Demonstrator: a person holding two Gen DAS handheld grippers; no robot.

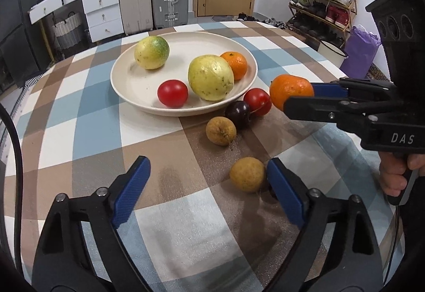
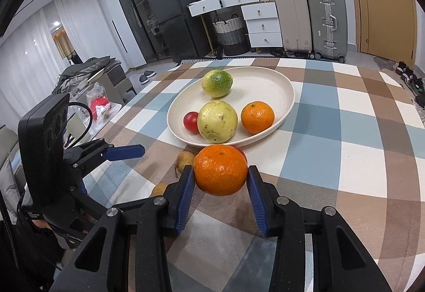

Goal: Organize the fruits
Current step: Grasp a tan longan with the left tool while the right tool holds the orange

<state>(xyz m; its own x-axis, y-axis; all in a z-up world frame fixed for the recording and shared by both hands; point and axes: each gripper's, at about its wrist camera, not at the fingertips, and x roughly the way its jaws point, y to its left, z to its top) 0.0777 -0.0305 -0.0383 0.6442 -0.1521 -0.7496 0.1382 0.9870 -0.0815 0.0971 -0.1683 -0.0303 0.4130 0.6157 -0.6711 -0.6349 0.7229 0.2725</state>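
Note:
My right gripper (image 2: 220, 177) is shut on a mandarin (image 2: 220, 172) and holds it just above the cloth, in front of the cream plate (image 2: 289, 95). From the left wrist view the same mandarin (image 1: 289, 90) hangs right of the plate (image 1: 119, 79). The plate holds a green-yellow fruit (image 1: 152, 52), a pale guava (image 1: 210, 78), a tomato (image 1: 172, 93) and a second mandarin (image 1: 235, 64). My left gripper (image 1: 207, 175) is open low over the table. A small brown fruit (image 1: 247, 174) lies against its right finger, inside the jaws.
Beside the plate on the checked tablecloth (image 1: 79, 132) lie a red tomato (image 1: 257, 101), a dark plum (image 1: 238, 111) and another brown fruit (image 1: 221, 130). A hand (image 1: 395, 175) holds the right gripper's handle. Suitcases, drawers and a shoe rack stand beyond the table.

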